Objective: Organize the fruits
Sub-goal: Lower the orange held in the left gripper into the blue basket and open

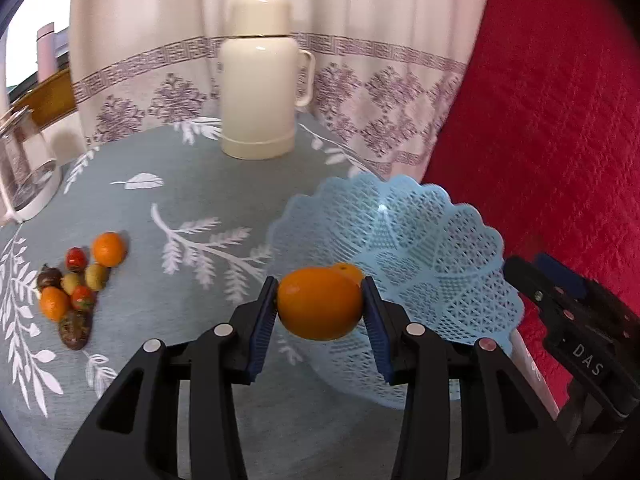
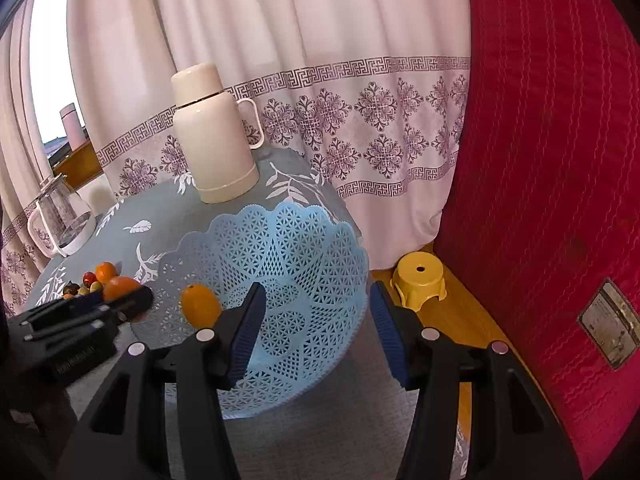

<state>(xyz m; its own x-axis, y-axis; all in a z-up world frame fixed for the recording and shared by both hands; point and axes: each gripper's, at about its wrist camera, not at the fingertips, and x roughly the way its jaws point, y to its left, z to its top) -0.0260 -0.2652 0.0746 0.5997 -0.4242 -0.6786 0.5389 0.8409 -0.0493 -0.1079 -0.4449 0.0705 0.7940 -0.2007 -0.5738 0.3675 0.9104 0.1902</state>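
here, left gripper point(image 1: 320, 308) clamping orange point(image 1: 320, 303) at basket point(image 1: 440, 240) rim, right gripper point(image 2: 316, 320) wide, empty

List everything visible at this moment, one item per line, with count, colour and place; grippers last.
held orange: one, orange, between the left gripper's pads, at the basket's near rim
orange: one, orange, inside the basket
basket: one, light blue lattice, right side of the table
fruit pile: about eight small pieces, orange, red, green and dark, left on the table
flask: one, cream, back of the table
glass jug: one, clear with white base, far left
tablecloth: one, grey-blue with white leaves
stool: one, yellow, on the floor
left gripper: black with blue fingers, closed on the orange
right gripper: same colours, open, empty, over the basket
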